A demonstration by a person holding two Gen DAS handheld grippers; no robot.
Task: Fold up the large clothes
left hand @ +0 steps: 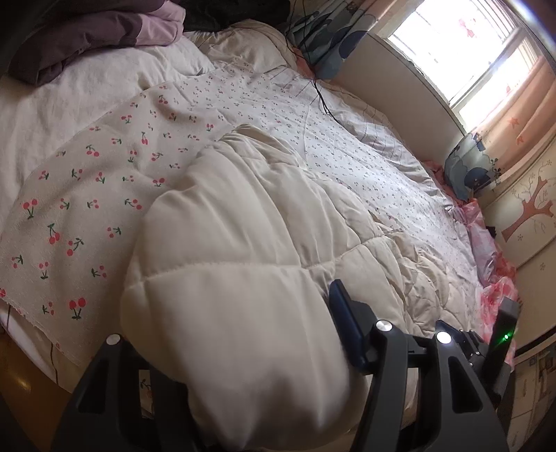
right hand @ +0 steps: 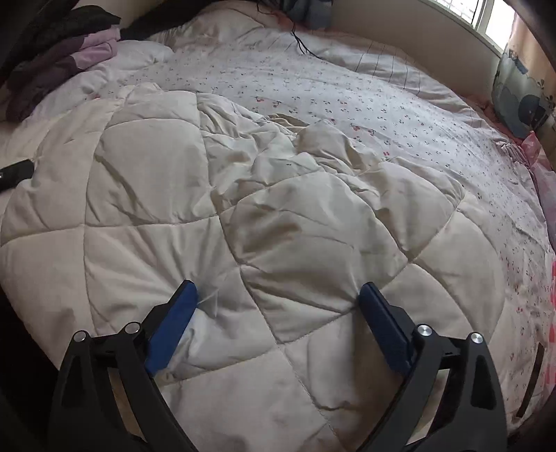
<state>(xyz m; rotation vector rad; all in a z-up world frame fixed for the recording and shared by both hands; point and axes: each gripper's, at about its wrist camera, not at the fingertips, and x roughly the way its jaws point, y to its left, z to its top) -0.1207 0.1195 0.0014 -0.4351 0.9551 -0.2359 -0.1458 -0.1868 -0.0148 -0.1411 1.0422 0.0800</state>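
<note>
Quilt (right hand: 215,194): 1 cream quilted piece lies rumpled on the bed (left hand: 368,163). The left gripper (left hand: 264,347) grasps a thick fold of it. The right gripper (right hand: 278,306) hangs released above it, its 2 fingers (right hand: 382,330) spread wide.

A thick cream quilted comforter (right hand: 215,194) covered the near half of the bed, bunched into ridges at its middle. Beyond it, a flat stretch of white cherry-print sheet (right hand: 399,104) was left open. The far corner was blocked by a heap of purple and lilac bedding (left hand: 104,31). A thin black cable (left hand: 321,94) was trailed across the sheet, and a blue patterned pillow (left hand: 469,170) was propped against the wall side.
</note>
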